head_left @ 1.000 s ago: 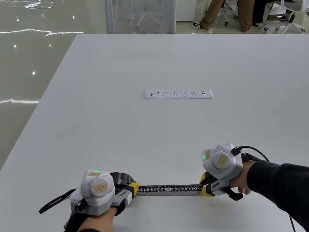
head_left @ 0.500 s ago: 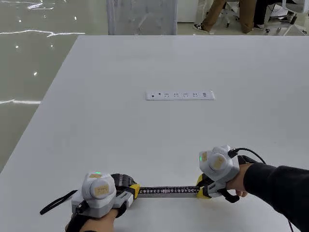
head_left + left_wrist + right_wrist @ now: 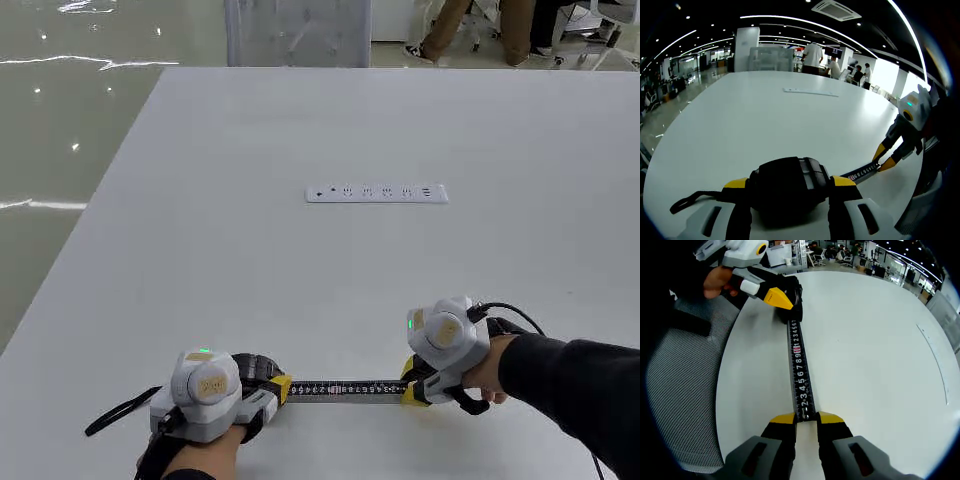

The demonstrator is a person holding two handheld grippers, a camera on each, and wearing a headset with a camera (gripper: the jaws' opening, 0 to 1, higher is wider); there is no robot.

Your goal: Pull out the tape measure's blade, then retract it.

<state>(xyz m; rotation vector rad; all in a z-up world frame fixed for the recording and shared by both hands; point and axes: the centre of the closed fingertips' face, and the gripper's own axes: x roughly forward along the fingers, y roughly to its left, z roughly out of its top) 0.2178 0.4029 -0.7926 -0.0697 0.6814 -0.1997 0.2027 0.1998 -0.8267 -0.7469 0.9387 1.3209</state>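
A black tape measure [image 3: 256, 371] lies at the near edge of the white table [image 3: 300, 270]. My left gripper [image 3: 262, 396] is shut on its case [image 3: 789, 187], one yellow-tipped jaw on each side. The numbered blade [image 3: 345, 388] runs right along the table to my right gripper [image 3: 408, 392], which is shut on the blade's end. In the right gripper view the blade [image 3: 799, 367] stretches from the jaw tips [image 3: 805, 417] to the case [image 3: 791, 294]. The right gripper [image 3: 884, 158] appears at the far end of the blade [image 3: 863, 173]. A black strap [image 3: 116, 412] trails left from the case.
A white power strip [image 3: 377, 193] lies mid-table, well beyond the grippers. The table's left edge drops to a glossy floor [image 3: 50, 150]. A mesh chair seat [image 3: 680, 390] sits below the near table edge. People stand far behind the table [image 3: 812, 55].
My right gripper has moved left toward the case, and the exposed blade is a little shorter. The left gripper and case stay in place.
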